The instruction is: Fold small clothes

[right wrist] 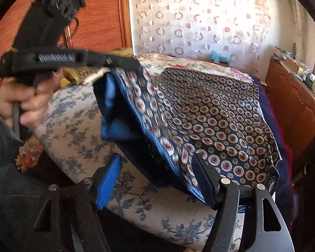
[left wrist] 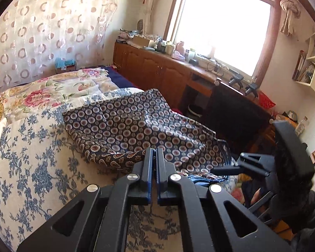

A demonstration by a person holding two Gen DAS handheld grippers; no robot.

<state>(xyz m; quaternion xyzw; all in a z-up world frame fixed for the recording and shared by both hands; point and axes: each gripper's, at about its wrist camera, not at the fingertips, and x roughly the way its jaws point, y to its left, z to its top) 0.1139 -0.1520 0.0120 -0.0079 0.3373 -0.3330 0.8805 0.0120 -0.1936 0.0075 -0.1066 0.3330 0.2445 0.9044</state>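
The patterned cloth (left wrist: 136, 124) lay spread on the bed (left wrist: 42, 168), directly ahead of both grippers. The left gripper (left wrist: 154, 151) had its fingers pressed together on the cloth's near edge, lifting that corner clear of the bed. The right gripper (right wrist: 157, 163) stood wide apart, the lifted fold hanging between its fingers but not clamped. The fabric looked thin, soft and slippery, so it would probably sag and slide; a hemmed edge or corner seemed the best hold. Beyond the left gripper lay a floral quilt (left wrist: 52, 92); further right stood a cluttered wooden desk (left wrist: 157, 67), well apart.
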